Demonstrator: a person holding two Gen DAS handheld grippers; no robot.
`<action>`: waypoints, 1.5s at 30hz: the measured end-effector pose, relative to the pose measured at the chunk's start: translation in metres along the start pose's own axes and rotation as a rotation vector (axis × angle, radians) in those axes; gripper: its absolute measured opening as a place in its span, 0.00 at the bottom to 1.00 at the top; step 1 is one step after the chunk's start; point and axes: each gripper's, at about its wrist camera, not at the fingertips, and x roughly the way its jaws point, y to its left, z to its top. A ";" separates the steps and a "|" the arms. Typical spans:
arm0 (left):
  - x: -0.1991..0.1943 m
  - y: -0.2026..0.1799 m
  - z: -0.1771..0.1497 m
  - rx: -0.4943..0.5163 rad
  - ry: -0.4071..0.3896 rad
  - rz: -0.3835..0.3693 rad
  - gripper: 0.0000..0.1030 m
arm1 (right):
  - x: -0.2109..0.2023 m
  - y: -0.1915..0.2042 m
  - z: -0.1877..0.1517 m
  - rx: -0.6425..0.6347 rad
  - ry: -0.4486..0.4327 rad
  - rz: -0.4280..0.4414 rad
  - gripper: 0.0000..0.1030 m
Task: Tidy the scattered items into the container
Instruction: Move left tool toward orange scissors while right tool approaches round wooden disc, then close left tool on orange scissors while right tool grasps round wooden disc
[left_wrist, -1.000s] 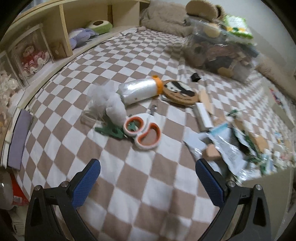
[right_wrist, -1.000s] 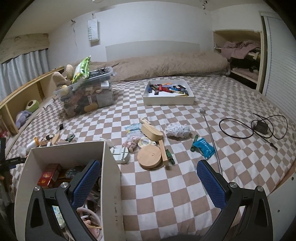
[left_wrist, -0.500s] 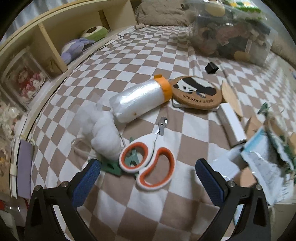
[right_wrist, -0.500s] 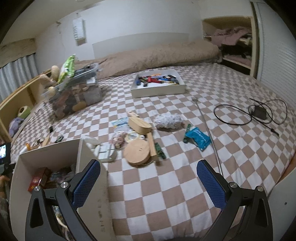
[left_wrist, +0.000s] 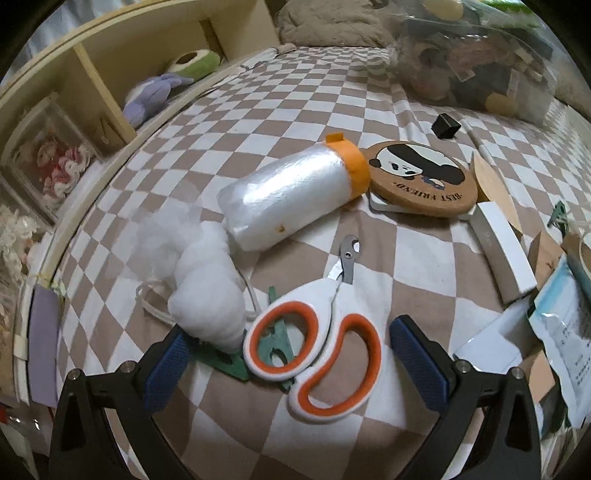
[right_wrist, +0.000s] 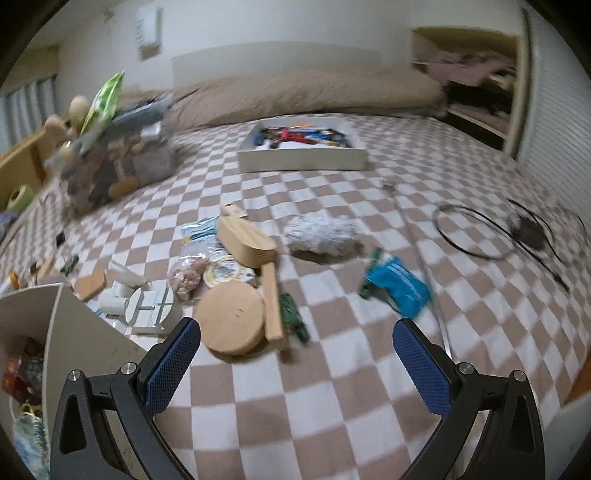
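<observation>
**Both grippers empty, jaws wide**

We see the left gripper (left_wrist: 291, 363) spread fully, gripping nothing; the scissors' (left_wrist: 314, 350) orange-lined handles lie between its fingers on the checkered blanket (left_wrist: 424, 251). A white fluff wad (left_wrist: 207, 291) sits just ahead of the left finger. Beyond lie a plastic roll (left_wrist: 291, 199) and a cork coaster (left_wrist: 423, 179).

The right gripper (right_wrist: 295, 363) is likewise fully spread and empty. A round wooden disc (right_wrist: 231, 317) lies just ahead; the container (right_wrist: 66, 332) stands left of the left finger.

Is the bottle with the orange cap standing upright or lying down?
Lying down: the bottle rests on its side on the checkered blanket, orange cap beside the panda coaster.
</observation>
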 end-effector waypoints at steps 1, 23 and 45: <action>0.000 0.000 0.001 -0.003 0.000 0.000 1.00 | 0.005 0.005 0.002 -0.021 0.003 0.004 1.00; -0.022 -0.006 -0.014 0.039 -0.090 -0.082 0.63 | 0.032 -0.018 -0.020 0.389 0.155 0.594 1.00; -0.043 -0.021 -0.027 0.087 -0.104 -0.230 0.63 | 0.075 0.006 -0.003 -0.030 0.131 0.265 0.80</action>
